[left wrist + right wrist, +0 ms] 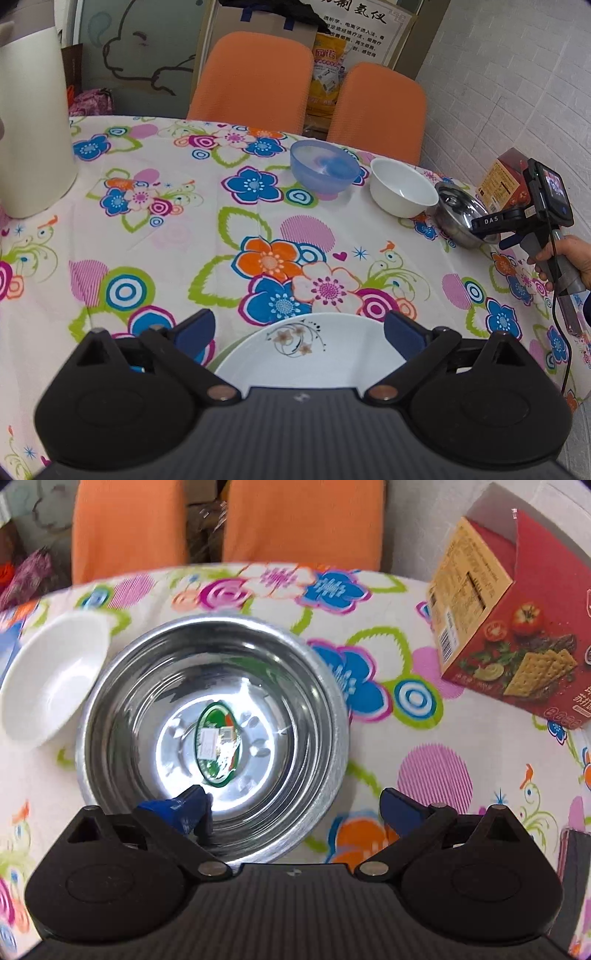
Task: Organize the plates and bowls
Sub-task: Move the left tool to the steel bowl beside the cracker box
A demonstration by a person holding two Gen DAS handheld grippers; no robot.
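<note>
From the left wrist view, our left hand-held gripper (299, 328) hangs released over the near edge of the white flowered plate (306, 354) on the tabletop (184, 236), while the blue bowl (323, 170) and white bowl (402, 192) sit empty farther off; we should probably lower squarely so the fingers straddle the plate's rim. From the right wrist view, our right hand-held gripper (295, 808) is spread wide across the near rim of the steel bowl (214, 731), one finger inside, one outside, the bowl holding only a label; we should close gently there, clear of the cracker box (517, 627).
</note>
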